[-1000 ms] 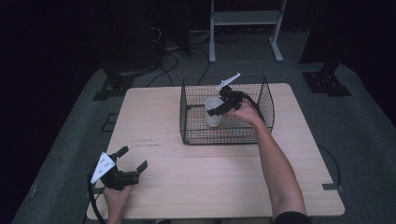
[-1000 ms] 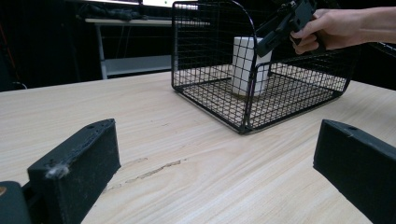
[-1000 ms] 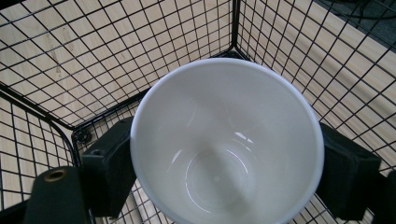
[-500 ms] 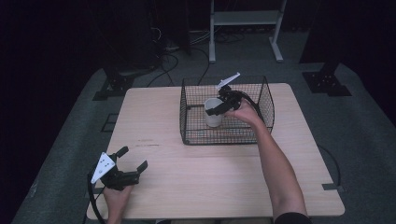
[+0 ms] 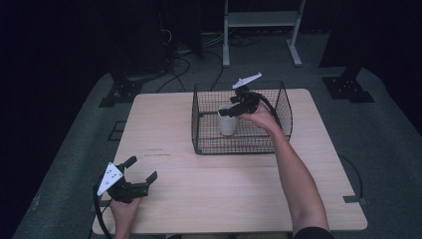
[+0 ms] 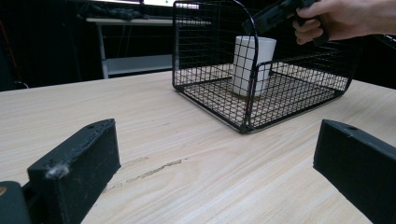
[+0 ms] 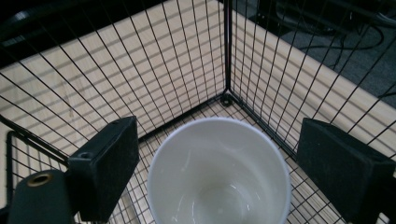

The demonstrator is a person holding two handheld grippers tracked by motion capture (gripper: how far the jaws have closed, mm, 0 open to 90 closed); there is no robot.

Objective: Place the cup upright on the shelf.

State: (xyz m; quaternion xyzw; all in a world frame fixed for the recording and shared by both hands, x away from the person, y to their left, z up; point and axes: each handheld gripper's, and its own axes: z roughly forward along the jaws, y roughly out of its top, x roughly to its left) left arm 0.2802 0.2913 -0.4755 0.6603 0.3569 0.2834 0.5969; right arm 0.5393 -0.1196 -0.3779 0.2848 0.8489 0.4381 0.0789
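A white cup (image 5: 227, 122) stands upright on the floor of a black wire basket (image 5: 239, 149) at the table's far middle. My right gripper (image 5: 224, 110) hovers just over the cup's rim, reaching in from the basket's right. In the right gripper view the cup (image 7: 219, 172) is empty and sits between the two black jaws, which stand clear of its rim on both sides. These jaws have just been opening, and the right gripper (image 7: 219, 135) is open. My left gripper (image 5: 143, 168) rests open near the front left of the table, with nothing between its jaws.
The wooden table (image 5: 224, 194) has bare surface between the basket and my left hand. In the left gripper view the basket (image 6: 210, 46) and cup (image 6: 254, 63) lie ahead across the wood. A metal stand (image 5: 261, 20) and cables are on the floor beyond.
My right gripper has barely shifted above the cup, which stays in the basket. My left gripper has not moved.
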